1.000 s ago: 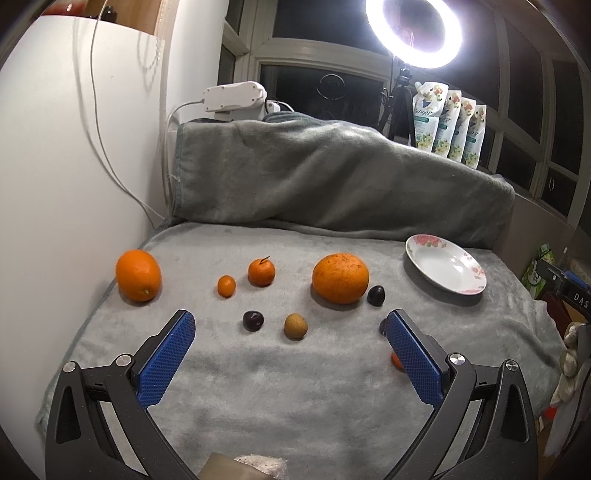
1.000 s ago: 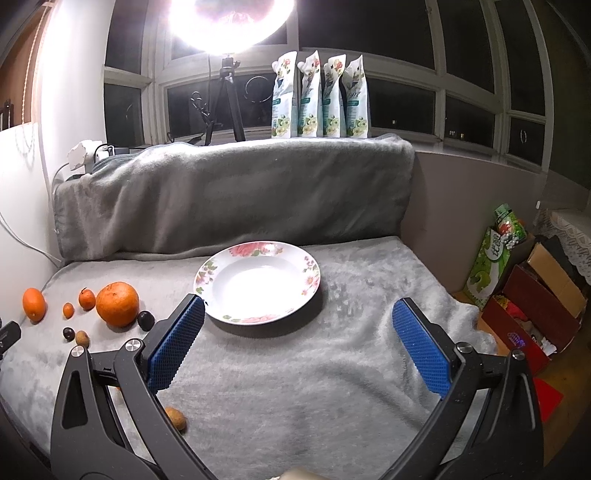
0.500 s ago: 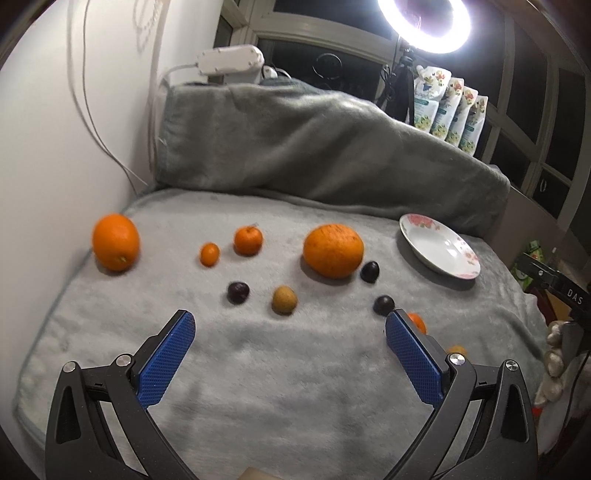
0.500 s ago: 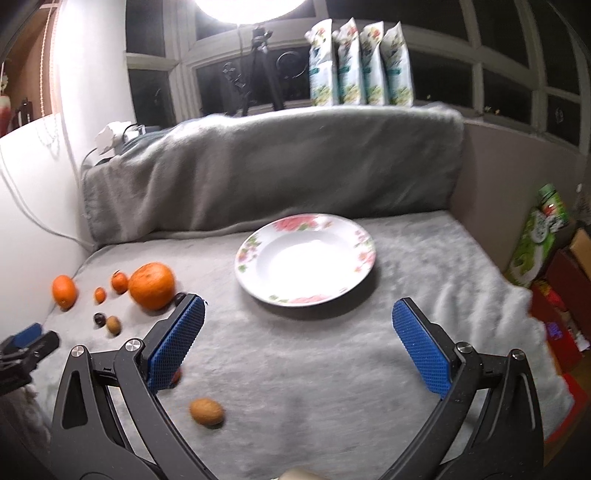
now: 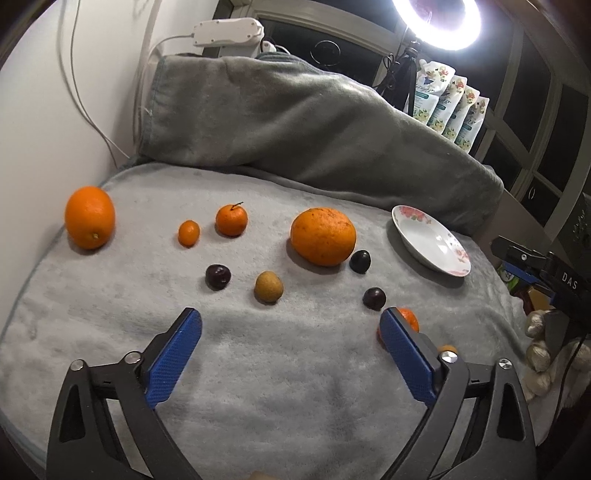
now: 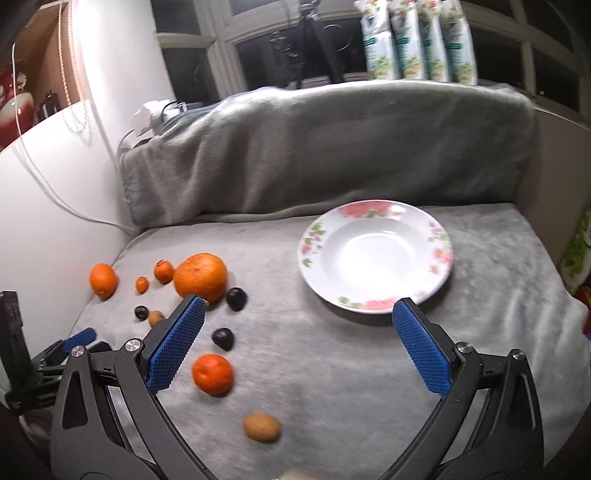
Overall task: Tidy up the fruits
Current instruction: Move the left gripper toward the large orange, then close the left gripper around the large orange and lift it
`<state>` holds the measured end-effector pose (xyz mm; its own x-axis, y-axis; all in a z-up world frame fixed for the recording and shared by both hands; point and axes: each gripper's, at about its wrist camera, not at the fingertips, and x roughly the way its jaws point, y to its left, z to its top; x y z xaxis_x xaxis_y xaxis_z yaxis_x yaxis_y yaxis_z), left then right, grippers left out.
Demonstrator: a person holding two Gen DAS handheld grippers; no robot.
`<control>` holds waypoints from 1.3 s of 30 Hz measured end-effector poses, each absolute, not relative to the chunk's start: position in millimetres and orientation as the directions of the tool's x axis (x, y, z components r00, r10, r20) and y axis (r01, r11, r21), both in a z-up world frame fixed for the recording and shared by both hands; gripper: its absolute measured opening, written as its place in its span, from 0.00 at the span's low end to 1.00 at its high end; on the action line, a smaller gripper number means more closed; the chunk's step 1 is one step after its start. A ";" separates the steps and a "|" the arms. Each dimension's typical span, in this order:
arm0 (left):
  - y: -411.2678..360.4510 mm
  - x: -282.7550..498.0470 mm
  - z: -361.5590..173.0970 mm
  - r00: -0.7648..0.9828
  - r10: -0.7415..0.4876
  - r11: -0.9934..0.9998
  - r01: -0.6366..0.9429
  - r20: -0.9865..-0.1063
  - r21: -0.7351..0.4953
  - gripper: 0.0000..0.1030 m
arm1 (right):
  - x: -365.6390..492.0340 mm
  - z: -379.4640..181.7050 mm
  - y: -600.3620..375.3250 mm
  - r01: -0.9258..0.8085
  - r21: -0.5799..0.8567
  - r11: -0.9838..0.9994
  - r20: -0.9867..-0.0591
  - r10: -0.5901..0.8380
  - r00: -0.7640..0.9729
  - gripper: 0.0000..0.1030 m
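Tongs first: left gripper (image 5: 290,325) is held w/ jaws spread wide and nothing between the blue pads, above the grey blanket (image 5: 258,387); right gripper (image 6: 297,314) is likewise spread and empty, aimed toward the plate (image 6: 375,254). Just beyond the left gripper's right pad a small mandarin (image 5: 408,318) is partly hidden, w/ a dark plum (image 5: 374,298) just beside it. Ahead, approx. centred between the pads, a brownish fruit (image 5: 268,287) is seen, and another dark plum (image 5: 218,277) to its left. Farther out a large orange (image 5: 323,236) is set w/ a third dark plum (image 5: 360,261) just beside its right side; a stemmed mandarin (image 5: 231,220) and a kumquat (image 5: 189,233) lie left of it, and a second orange (image 5: 89,217) sits well apart at the far left near the wall. From the right wrist view, a brown kiwi-like fruit (image 6: 262,427) is seen nearest the camera. The plate is empty, on the blanket's right side, well apart from most fruit. Behind, refill pouches (image 6: 413,38) are lined on the sill, and a ring light (image 5: 437,22) is lit.
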<state>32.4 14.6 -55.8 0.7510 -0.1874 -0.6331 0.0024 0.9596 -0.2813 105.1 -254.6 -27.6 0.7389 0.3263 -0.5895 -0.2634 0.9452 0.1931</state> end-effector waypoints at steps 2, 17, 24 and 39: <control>14.8 36.5 -56.5 0.749 -0.202 0.955 0.006 -0.632 -0.298 0.89 | 113.6 -27.2 -245.7 -0.295 0.192 0.936 -0.599 0.350 0.720 1.00; 4.3 85.5 -69.3 0.676 -0.374 0.891 0.073 -0.635 -0.448 0.64 | 199.8 -50.6 -193.6 -0.424 0.424 0.800 -0.663 0.593 0.457 0.87; 6.4 111.1 -76.8 0.658 -0.397 0.876 0.064 -0.640 -0.477 0.54 | 223.6 -62.8 -164.6 -0.435 0.474 0.765 -0.694 0.629 0.351 0.74; 11.2 139.9 -90.3 0.639 -0.419 0.856 0.041 -0.646 -0.515 0.44 | 245.3 -82.3 -126.4 -0.418 0.505 0.755 -0.728 0.633 0.265 0.67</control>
